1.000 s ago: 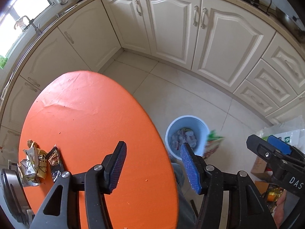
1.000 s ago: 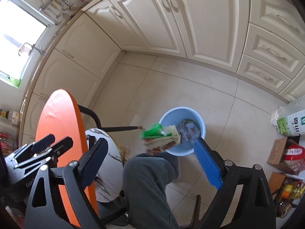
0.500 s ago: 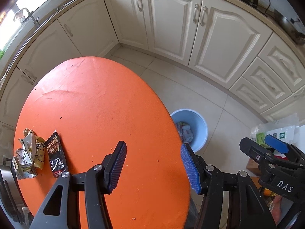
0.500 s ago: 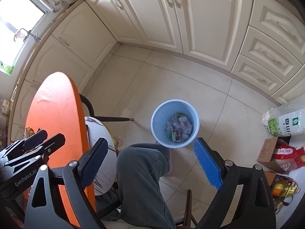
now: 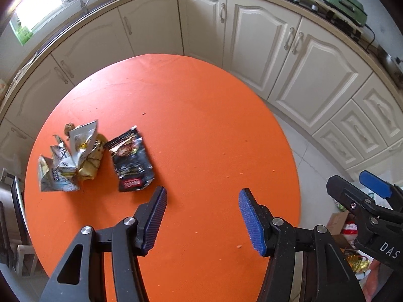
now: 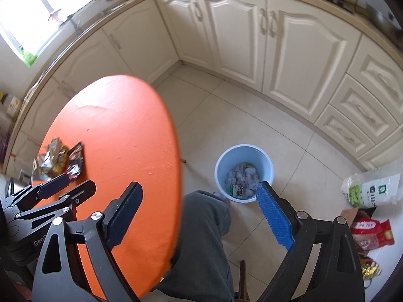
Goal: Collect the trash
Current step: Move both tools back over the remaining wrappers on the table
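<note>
A round orange table (image 5: 201, 130) carries a black snack wrapper (image 5: 132, 161) and a crumpled silver and yellow wrapper pile (image 5: 70, 158) at its left. My left gripper (image 5: 201, 201) is open and empty above the table, just right of the black wrapper. My right gripper (image 6: 199, 196) is open and empty, off the table's right edge above the person's knee. A light blue trash bin (image 6: 243, 173) with several wrappers inside stands on the floor. The wrappers also show in the right wrist view (image 6: 60, 158).
Cream kitchen cabinets (image 5: 289, 58) curve around the back. The person's grey trouser leg (image 6: 201, 239) is beside the table (image 6: 121, 151). Bags of groceries (image 6: 372, 191) lie on the floor at the right. A chair (image 5: 10, 226) stands left of the table.
A green and red wrapper fell from the open right gripper into the bin. Both grippers then swung left toward the table; the left one now hovers near the black wrapper.
</note>
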`<move>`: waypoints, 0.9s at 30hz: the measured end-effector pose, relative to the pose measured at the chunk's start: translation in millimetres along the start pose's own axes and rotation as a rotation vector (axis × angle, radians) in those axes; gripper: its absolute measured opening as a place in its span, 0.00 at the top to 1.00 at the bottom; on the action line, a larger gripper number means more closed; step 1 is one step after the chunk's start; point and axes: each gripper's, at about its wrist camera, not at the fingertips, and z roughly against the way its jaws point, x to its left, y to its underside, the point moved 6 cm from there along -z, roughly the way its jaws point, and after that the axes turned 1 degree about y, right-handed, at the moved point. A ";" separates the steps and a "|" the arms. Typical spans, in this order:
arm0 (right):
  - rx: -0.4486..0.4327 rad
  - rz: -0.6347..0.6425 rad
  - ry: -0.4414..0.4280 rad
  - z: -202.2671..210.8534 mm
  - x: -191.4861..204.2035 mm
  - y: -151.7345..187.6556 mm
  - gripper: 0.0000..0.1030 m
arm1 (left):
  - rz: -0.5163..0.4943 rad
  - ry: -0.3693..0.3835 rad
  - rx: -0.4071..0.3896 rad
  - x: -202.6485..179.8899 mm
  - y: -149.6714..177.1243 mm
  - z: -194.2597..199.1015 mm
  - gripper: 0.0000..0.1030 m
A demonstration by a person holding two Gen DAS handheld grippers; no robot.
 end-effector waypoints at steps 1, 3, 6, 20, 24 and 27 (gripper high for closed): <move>0.002 0.023 -0.004 0.0 12.9 0.7 0.10 | 0.014 -0.011 -0.008 12.0 5.2 3.9 0.45; 0.007 0.067 -0.012 0.0 38.2 3.0 0.10 | 0.049 -0.024 -0.010 35.0 14.6 10.5 0.45; 0.013 0.135 -0.030 -1.9 73.9 6.7 0.10 | 0.112 -0.039 -0.010 69.0 28.7 19.9 0.45; 0.166 0.394 -0.075 -60.1 220.8 21.8 0.10 | 0.406 -0.087 -0.008 203.8 78.8 56.3 0.45; 0.212 0.428 -0.032 -84.5 242.2 20.4 0.10 | 0.457 -0.085 -0.002 224.3 91.1 61.2 0.45; 0.222 0.450 0.008 -98.6 252.7 18.3 0.10 | 0.492 -0.083 0.003 241.9 97.6 60.3 0.45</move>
